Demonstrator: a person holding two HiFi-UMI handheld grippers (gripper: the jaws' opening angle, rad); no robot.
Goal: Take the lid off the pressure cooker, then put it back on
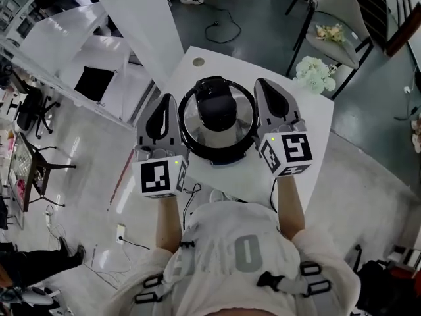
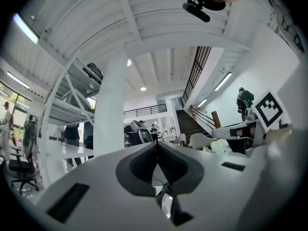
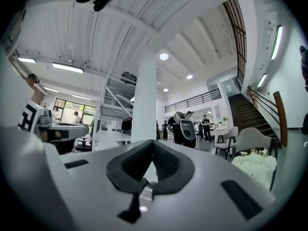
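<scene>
The pressure cooker stood at the middle of the frame in the head view, on a white surface, with its 1 steel lid on and 1 black handle across the top. Bare surface showed on every side of it: a narrow strip at the lower edge, more toward the upper corner, where 1 small round cap sat, and a broad stretch to the right. The surface's left edge ran close beside the pot, and grey floor lay beyond every edge.

2 claws flanked the pot. The left claw lay just beside its left rim and the right claw just beside its right rim, both pointing toward the top of the frame; whether either touched the pot could not be told. In the left gripper view the left claw had its jaws pressed together with nothing between them, and in the right gripper view the right claw was likewise closed and empty.

1 bunch of white flowers sat at the surface's upper right edge. 1 chair stood beyond it at the upper right, carrying a 2nd, smaller bunch.
</scene>
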